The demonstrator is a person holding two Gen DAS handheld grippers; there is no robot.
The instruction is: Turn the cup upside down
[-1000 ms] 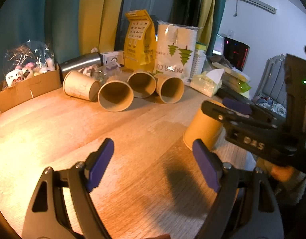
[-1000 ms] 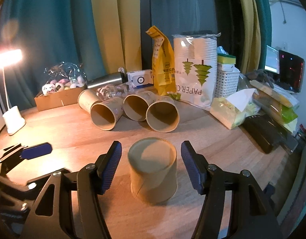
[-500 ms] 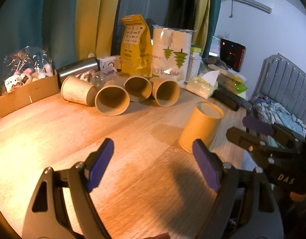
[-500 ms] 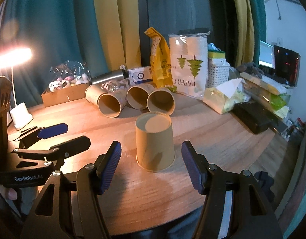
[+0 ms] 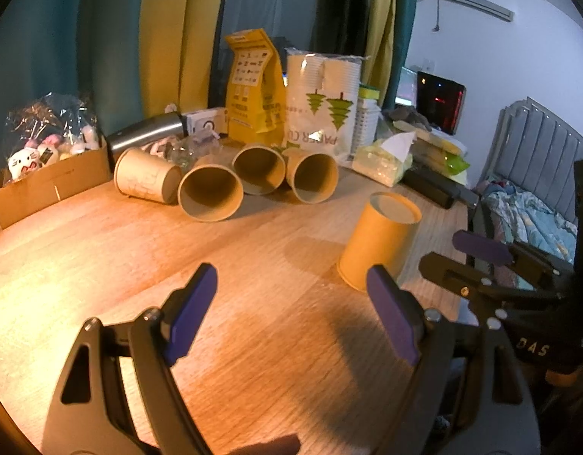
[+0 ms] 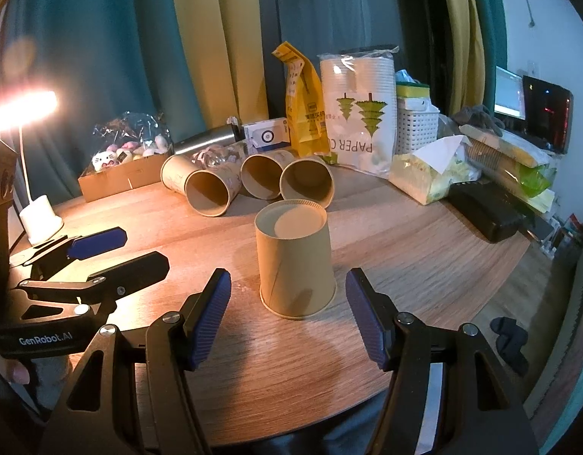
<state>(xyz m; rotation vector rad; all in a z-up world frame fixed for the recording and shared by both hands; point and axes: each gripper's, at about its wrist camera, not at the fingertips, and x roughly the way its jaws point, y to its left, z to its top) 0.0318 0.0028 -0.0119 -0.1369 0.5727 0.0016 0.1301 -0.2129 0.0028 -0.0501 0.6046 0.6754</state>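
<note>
A brown paper cup (image 6: 295,261) stands upside down on the wooden table (image 6: 424,261), its base facing up. It also shows in the left wrist view (image 5: 380,242). My right gripper (image 6: 287,318) is open and empty, just short of the cup, with the cup beyond the gap between its fingers. My left gripper (image 5: 291,314) is open and empty over bare table, left of the cup. Each gripper shows from the side in the other's view, the right one (image 5: 492,261) and the left one (image 6: 98,254).
Several paper cups (image 5: 212,197) lie on their sides at the back. Behind them are a yellow bag (image 5: 255,87), a paper-cup pack (image 5: 322,102), a tissue pack (image 6: 431,174), a cardboard box of toys (image 5: 45,174) and a lamp (image 6: 37,212). The table edge is near on the right.
My right gripper has pulled back from the upside-down cup, which now stands free beyond its fingertips. The left gripper has shifted only slightly.
</note>
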